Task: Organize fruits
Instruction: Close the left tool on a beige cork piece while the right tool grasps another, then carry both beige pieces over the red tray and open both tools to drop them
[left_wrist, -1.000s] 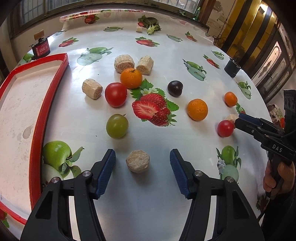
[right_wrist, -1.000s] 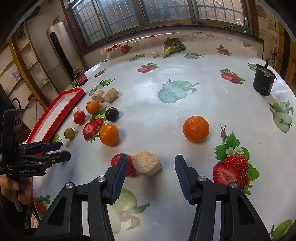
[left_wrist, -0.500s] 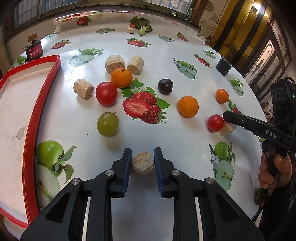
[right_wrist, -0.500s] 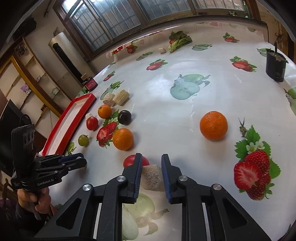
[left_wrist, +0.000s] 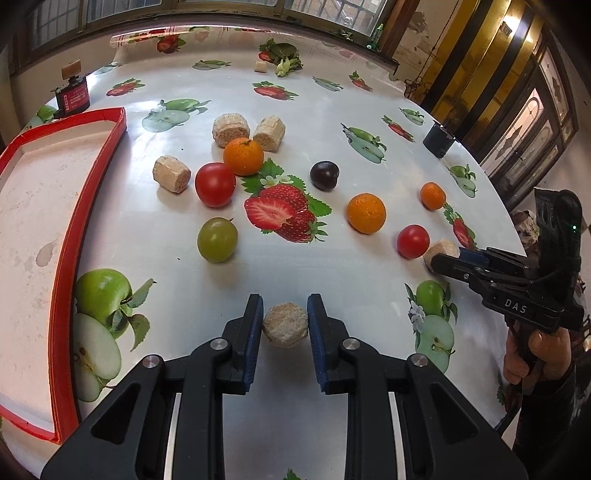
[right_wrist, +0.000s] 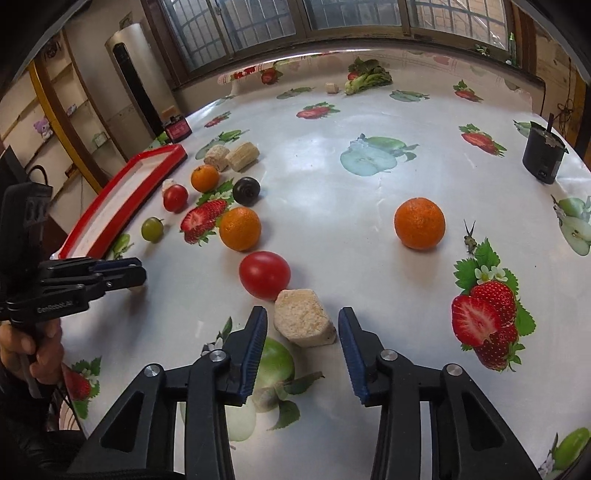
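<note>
The left gripper (left_wrist: 284, 325) is gripping a round cork piece (left_wrist: 285, 324) between its fingers. The right gripper (right_wrist: 303, 332) has just been opening around an angular cork block (right_wrist: 303, 322), which is touching the nearer red tomato (right_wrist: 264, 274).

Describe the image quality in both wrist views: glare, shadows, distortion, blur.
Left wrist view: strong fisheye bend, the red tray rim curves; soft shadows under the green grape; the shiny tablecloth has mild sheen; sharp, no motion blur. Right wrist view: a broad window glare washes the tablecloth's middle; window bars bow; the orange casts a faint shadow; corners go dark.
</note>
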